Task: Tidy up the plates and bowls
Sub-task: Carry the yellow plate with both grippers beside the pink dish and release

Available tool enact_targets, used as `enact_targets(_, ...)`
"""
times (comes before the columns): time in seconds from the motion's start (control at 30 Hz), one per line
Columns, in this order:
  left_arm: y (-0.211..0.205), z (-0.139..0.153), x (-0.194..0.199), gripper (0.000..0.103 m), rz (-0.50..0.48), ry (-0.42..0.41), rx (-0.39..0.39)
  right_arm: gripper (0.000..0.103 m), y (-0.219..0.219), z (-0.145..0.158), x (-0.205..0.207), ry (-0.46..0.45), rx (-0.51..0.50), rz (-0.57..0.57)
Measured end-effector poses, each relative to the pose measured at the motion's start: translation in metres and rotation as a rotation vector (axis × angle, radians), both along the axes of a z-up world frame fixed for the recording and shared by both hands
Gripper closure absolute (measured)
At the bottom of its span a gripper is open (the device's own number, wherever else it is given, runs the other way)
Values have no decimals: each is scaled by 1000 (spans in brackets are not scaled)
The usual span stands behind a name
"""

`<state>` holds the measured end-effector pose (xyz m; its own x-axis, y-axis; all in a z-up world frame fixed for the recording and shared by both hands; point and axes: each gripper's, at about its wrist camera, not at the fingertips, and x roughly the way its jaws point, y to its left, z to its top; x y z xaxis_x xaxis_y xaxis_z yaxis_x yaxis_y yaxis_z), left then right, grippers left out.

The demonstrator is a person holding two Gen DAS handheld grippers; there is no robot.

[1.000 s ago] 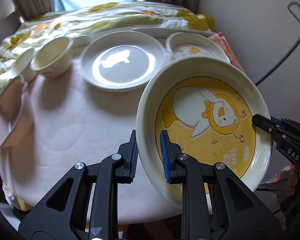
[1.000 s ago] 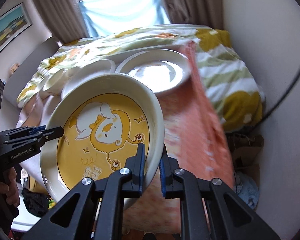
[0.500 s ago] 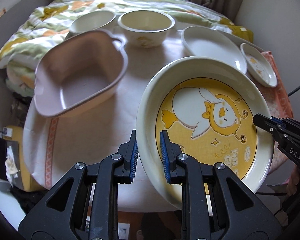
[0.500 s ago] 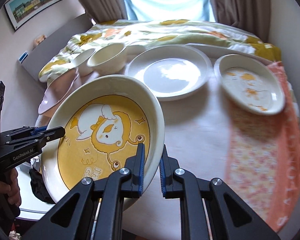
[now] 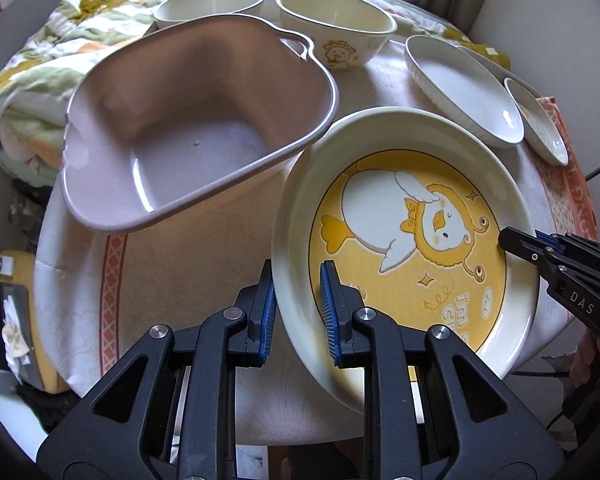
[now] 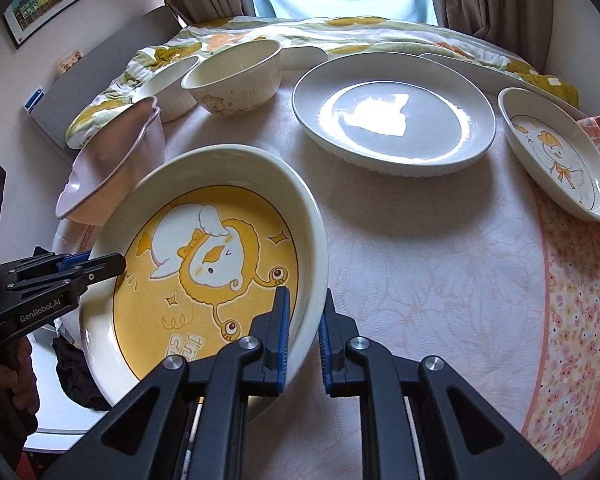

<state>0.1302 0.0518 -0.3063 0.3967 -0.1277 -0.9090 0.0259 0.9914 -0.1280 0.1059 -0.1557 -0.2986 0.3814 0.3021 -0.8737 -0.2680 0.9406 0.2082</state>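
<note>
- The yellow duck plate [image 5: 404, 248] is held in the air over the near edge of the table [image 6: 420, 264], just beside the pink basin [image 5: 188, 128], tilted a little toward the left.
- The left gripper [image 5: 298, 300] is closed on the plate's left rim wall, one blue pad inside and one outside; the right gripper [image 6: 304, 332] pinches the opposite rim the same way.
- It looks like glazed ceramic: stiff, fairly heavy for its size, slick and breakable. My judgement is that the upright rim wall is the only good hold, and that two opposed grips are wise, since one pinch on a glossy rim could let it pivot or slip.
- Setting it down calls for a slow, level descent; a knock against the basin or the white ribbed plate [image 6: 392, 120] could chip it.
- Compared with a second ago, the grip on the plate is unchanged, but the whole carry has swung left: the left wrist view then faced the white plate and small duck dish [image 6: 560, 156], and now the basin and the duck bowl [image 5: 340, 28] fill it.
</note>
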Motion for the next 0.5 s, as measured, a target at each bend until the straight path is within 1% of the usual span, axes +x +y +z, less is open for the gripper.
enact_targets(0.37, -3, 1, -5, 84, -7, -7, 3, 91, -2, -5, -1, 3, -3, -18)
enact_targets(0.5, -1, 11, -7, 84, 11, -26, 39, 91, -4, -2, -1, 3, 2, -24)
